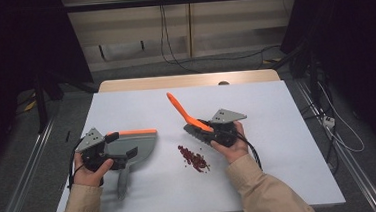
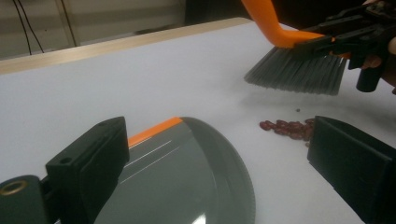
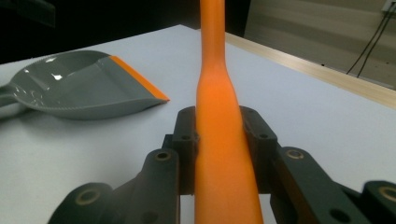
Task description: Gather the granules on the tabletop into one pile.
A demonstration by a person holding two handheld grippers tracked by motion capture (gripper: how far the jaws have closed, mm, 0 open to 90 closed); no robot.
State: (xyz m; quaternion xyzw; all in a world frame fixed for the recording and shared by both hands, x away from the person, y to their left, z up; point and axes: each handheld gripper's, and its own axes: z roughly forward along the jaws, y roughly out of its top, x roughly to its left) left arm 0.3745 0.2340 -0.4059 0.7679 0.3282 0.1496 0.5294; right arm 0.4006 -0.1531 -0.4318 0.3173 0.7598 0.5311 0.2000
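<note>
A grey dustpan [image 1: 137, 145] with an orange lip lies flat on the white table [image 1: 276, 110], its handle pointing toward the person. My left gripper [image 1: 121, 145] hovers over the pan's rear, open, with the jaws wide apart on either side of the pan [image 2: 187, 177]. My right gripper [image 1: 208, 128] is shut on the orange handle [image 3: 219, 140] of a hand brush [image 1: 187, 117], held tilted with its grey bristles [image 2: 299, 72] just above the table. A small pile of red beans [image 1: 193, 158] lies between pan and brush, also seen as beans [image 2: 287, 128] in the left gripper view.
The table's wooden far edge [image 1: 189, 81] runs along the back. Cables [image 1: 327, 121] trail on the floor to the right. The dustpan [image 3: 84, 88] sits well left of the brush handle in the right gripper view.
</note>
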